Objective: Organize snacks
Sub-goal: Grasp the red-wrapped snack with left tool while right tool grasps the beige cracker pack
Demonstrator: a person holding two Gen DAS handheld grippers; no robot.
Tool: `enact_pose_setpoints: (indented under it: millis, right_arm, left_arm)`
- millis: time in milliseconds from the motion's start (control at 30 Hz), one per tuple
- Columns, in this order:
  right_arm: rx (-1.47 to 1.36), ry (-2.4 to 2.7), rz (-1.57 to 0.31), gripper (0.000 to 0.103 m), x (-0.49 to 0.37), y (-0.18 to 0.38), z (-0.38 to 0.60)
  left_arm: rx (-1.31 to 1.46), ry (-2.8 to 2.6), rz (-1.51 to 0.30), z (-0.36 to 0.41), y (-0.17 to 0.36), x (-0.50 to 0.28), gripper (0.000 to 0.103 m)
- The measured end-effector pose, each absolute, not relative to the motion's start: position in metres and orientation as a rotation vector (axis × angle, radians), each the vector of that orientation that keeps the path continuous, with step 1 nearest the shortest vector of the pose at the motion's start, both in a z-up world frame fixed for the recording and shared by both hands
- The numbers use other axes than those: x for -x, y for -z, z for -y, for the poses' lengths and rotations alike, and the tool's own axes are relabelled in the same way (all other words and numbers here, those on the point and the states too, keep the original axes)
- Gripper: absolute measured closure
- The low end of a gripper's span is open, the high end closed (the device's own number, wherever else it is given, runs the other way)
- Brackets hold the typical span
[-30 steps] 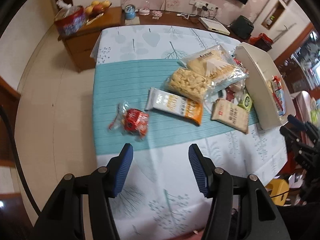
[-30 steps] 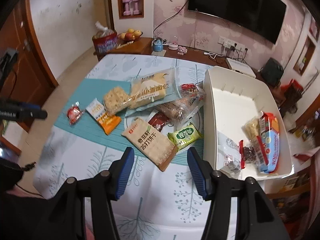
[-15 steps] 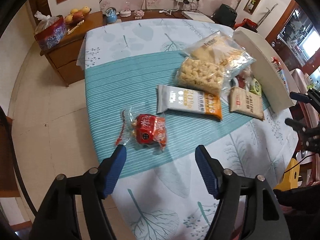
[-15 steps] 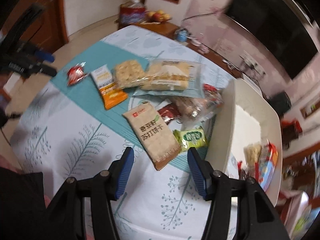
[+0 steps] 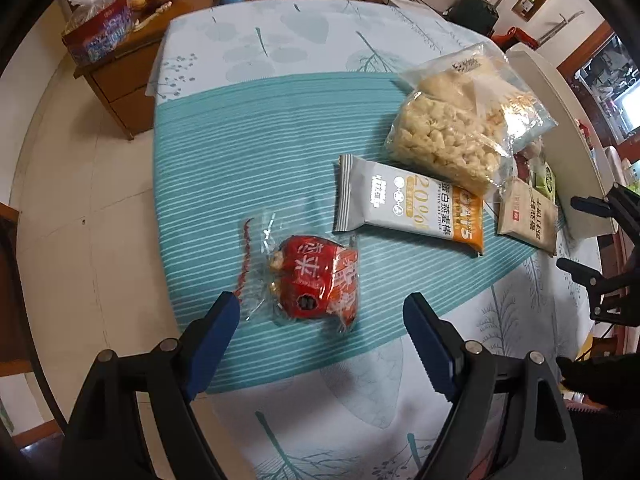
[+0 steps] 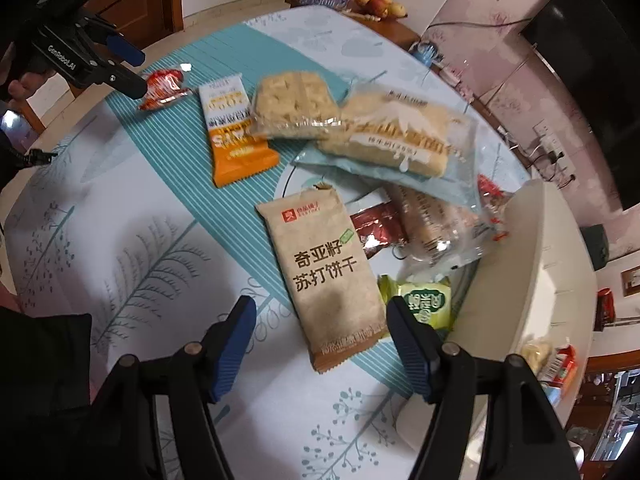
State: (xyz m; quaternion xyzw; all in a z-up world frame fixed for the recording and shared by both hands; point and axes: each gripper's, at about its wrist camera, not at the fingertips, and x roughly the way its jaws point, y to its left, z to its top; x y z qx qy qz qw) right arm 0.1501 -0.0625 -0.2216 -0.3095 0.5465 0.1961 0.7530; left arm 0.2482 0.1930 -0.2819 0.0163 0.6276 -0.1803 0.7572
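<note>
A small red snack packet [image 5: 316,280] lies on the teal band of the tablecloth. My left gripper [image 5: 320,308] hangs just above it, jaws opening, blue pads on either side and not touching it. A brown cracker packet [image 6: 324,272] lies near the white bin [image 6: 532,264]. My right gripper [image 6: 320,312] is over the packet's near end, jaws opening, pads clear of it. Between the two packets lie a grey-and-orange oat bar [image 5: 408,204] and a clear bag of crackers [image 5: 444,140].
A green packet [image 6: 424,300], a dark red sachet [image 6: 376,228] and several clear bags crowd against the bin's wall. The bin holds a few snacks [image 6: 556,360] at its near end. A wooden sideboard [image 5: 124,76] with fruit stands beyond the table's far left corner.
Both grippers have sunk toward the table and their jaws have spread wider. The red packet now sits between the left pads. The right view has rolled and closed in on the brown packet.
</note>
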Motion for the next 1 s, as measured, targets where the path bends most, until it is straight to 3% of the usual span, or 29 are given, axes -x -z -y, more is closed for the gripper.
enact_pose_setpoints:
  millis: [700, 833, 1000]
  right_arm:
    - [0.604, -0.427, -1.272, 0.035, -0.191, 0.256, 0.067]
    - [0.542, -0.43, -1.299, 0.035, -0.202, 0.258, 0.07]
    - [0.51, -0.435, -1.309, 0.036, -0.209, 0.259, 0.073]
  left_arm:
    - [-0.074, 0.345, -1.403, -0.182, 0.313, -0.275, 0.02]
    - [-0.084, 0.337, -1.387, -0.183, 0.311, -0.283, 0.031]
    - [-0.077, 0.34, -1.382, -0.184, 0.31, -0.284, 0.034]
